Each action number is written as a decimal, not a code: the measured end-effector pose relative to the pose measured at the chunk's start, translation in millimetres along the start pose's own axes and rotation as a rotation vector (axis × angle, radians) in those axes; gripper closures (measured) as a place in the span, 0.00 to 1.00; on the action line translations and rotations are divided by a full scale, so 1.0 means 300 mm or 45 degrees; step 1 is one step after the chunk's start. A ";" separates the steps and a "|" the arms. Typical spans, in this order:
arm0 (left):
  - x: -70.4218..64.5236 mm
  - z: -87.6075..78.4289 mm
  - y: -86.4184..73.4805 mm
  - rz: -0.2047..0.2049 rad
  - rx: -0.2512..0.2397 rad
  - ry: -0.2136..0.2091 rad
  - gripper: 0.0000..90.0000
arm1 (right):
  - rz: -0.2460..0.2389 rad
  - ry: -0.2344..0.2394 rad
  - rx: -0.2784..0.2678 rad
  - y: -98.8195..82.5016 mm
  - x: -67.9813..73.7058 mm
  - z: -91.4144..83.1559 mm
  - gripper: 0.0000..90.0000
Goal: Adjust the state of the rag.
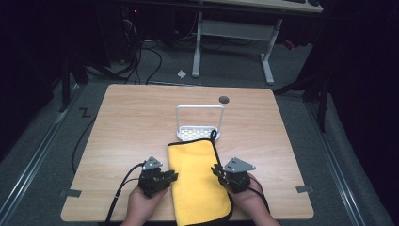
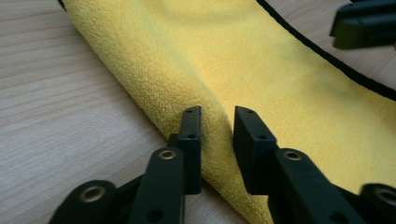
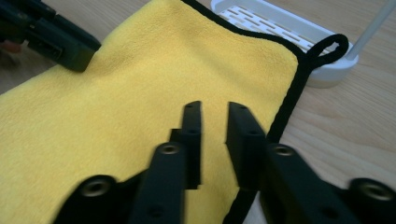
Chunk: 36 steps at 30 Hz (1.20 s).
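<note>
Both grippers sit at mid-bottom of the high view: left gripper point(image 2: 217, 122) pinches the yellow towel's point(image 1: 197, 176) folded edge. Right gripper point(image 3: 215, 116), jaws narrow, seemingly grips the black-trimmed edge; lift evenly.

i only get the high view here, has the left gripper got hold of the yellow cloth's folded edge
Observer: The left gripper has the folded edge of the yellow cloth bunched between its jaws, with a narrow gap left.
Operator: and the right one
Observer: The right gripper sits over the black-trimmed edge, jaws nearly together with cloth showing in the gap; a firm pinch is unclear.
Operator: the loop at the far corner
Observer: The black loop rests on the rim of the white rack.
</note>
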<state>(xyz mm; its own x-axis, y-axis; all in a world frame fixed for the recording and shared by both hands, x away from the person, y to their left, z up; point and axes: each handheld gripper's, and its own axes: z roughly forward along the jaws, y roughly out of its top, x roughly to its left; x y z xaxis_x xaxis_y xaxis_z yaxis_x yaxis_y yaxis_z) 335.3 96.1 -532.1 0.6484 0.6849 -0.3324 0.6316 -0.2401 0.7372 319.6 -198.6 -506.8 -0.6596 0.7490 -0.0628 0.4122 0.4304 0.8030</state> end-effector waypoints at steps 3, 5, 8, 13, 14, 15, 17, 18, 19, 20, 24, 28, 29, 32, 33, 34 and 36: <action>-0.012 0.006 0.010 0.011 0.011 -0.019 0.91 | 0.009 -0.001 0.065 0.026 -0.026 0.054 1.00; -0.021 0.016 0.009 0.038 0.025 -0.015 0.92 | 0.023 -0.015 0.107 0.046 -0.050 0.099 1.00; -0.026 0.028 0.007 0.059 0.043 -0.002 0.92 | 0.021 -0.032 0.163 0.059 -0.067 0.142 1.00; -0.017 0.031 0.008 0.064 0.054 -0.006 0.92 | 0.008 -0.045 0.204 0.041 -0.069 0.170 1.00; -0.015 0.030 0.007 0.062 0.053 -0.009 0.92 | 0.004 -0.045 0.200 0.039 -0.069 0.168 1.00; -0.015 0.030 0.007 0.066 0.054 -0.010 0.92 | 0.003 -0.044 0.199 0.036 -0.070 0.165 1.00; -0.014 0.028 0.005 0.073 0.057 -0.010 0.92 | 0.014 -0.038 0.194 0.028 -0.071 0.156 1.00; -0.014 0.027 0.004 0.074 0.057 -0.011 0.92 | 0.023 -0.038 0.190 0.023 -0.071 0.152 1.00; -0.014 0.026 0.003 0.072 0.058 -0.014 0.92 | 0.025 -0.036 0.185 0.018 -0.072 0.145 1.00; -0.013 0.025 0.003 0.064 0.060 -0.020 0.92 | 0.023 -0.036 0.183 0.014 -0.072 0.141 1.00; -0.012 0.017 -0.007 0.044 0.073 -0.066 0.92 | 0.034 -0.019 0.167 -0.012 -0.067 0.112 1.00; -0.016 0.006 -0.013 0.049 0.093 -0.078 0.92 | 0.030 0.011 0.160 -0.043 -0.049 0.072 1.00; -0.017 0.004 -0.014 0.047 0.096 -0.082 0.92 | 0.026 0.022 0.160 -0.052 -0.041 0.058 1.00; -0.026 -0.002 -0.019 0.038 0.117 -0.096 0.92 | 0.019 0.047 0.163 -0.075 -0.025 0.024 1.00; -0.030 -0.005 -0.022 0.039 0.125 -0.105 0.92 | 0.020 0.052 0.163 -0.081 -0.022 0.015 1.00; -0.038 -0.008 -0.028 0.038 0.131 -0.118 0.92 | 0.024 0.058 0.165 -0.089 -0.016 0.004 1.00; -0.054 -0.014 -0.039 0.049 0.139 -0.124 0.92 | 0.018 0.066 0.168 -0.104 -0.006 -0.019 1.00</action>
<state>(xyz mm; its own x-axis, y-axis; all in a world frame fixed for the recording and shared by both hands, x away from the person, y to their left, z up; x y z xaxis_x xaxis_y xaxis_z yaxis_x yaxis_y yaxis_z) 315.8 90.8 -532.9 0.7076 0.6053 -0.3645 0.6446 -0.3418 0.6838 304.5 -216.2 -528.4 -0.6831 0.7301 -0.0184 0.4989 0.4849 0.7183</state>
